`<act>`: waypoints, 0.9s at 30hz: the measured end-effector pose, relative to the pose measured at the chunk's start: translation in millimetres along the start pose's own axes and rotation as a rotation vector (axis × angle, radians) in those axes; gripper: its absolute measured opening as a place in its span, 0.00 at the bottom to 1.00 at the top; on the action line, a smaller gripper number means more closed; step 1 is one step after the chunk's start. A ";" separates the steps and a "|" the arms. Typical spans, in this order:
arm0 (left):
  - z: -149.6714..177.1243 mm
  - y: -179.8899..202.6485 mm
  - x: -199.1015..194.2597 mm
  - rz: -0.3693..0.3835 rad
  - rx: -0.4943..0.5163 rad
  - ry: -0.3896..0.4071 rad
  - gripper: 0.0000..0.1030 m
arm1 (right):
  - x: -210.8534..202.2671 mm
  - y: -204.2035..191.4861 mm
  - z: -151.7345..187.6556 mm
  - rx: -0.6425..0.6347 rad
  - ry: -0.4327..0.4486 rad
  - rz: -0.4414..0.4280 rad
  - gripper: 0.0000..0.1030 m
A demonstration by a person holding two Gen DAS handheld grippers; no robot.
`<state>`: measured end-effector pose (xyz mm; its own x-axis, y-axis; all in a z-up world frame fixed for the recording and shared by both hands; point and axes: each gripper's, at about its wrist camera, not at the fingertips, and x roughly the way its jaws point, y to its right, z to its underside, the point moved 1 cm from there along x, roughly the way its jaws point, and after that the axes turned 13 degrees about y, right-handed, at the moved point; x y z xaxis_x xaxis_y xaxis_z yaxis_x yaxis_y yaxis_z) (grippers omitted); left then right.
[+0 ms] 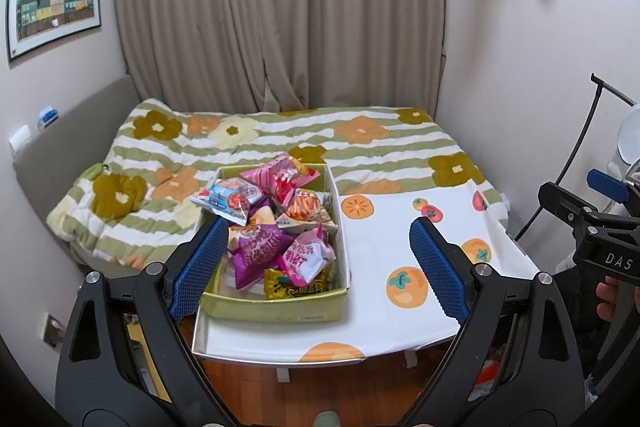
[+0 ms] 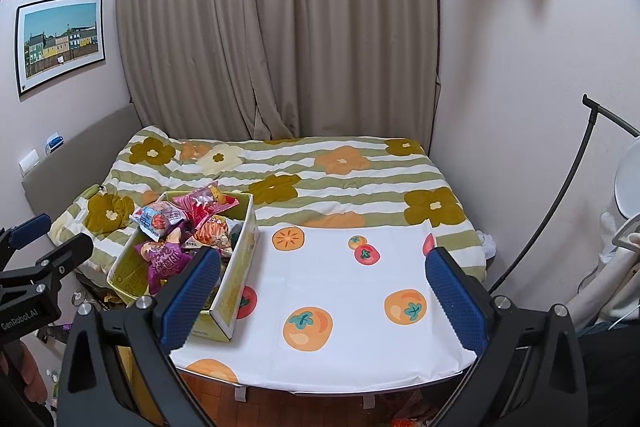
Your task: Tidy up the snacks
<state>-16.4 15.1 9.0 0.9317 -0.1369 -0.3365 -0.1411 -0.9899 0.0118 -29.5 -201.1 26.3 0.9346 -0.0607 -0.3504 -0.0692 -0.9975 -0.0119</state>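
Both the left claw [image 1: 316, 263] and the right claw [image 2: 322, 291] hang spread wide, holding nothing. The heaped snack box [image 1: 276, 303] sits at the surface's [image 1: 384, 315] near-left corner; a clumsy grab could spill packets overboard.

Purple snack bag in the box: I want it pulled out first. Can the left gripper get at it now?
Probably yes. The left gripper is open and empty above the box, and the purple snack bag lies on top of the pile, only partly overlapped by a pink packet.
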 end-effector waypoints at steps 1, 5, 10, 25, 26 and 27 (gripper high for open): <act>-0.4 -0.4 0.6 0.002 -0.003 0.001 0.93 | 0.0 0.2 0.0 0.000 0.001 0.000 0.99; -2.2 0.0 -2.6 0.000 -0.003 0.012 0.93 | 0.0 0.7 0.0 0.001 0.001 0.000 0.99; -2.8 -0.3 -2.6 -0.006 -0.004 0.012 0.93 | 0.9 -1.5 -1.2 0.001 0.002 0.002 0.99; -2.0 9.0 -2.1 -0.028 0.003 0.035 1.00 | 1.5 -2.0 -1.8 0.002 -0.001 0.003 0.99; -3.0 10.4 -1.8 -0.030 0.003 0.035 1.00 | 1.6 -3.9 -3.6 0.002 -0.002 0.005 0.99; -3.1 10.9 -0.6 -0.030 0.001 0.031 1.00 | 2.4 -4.9 -4.7 0.002 -0.003 0.005 0.99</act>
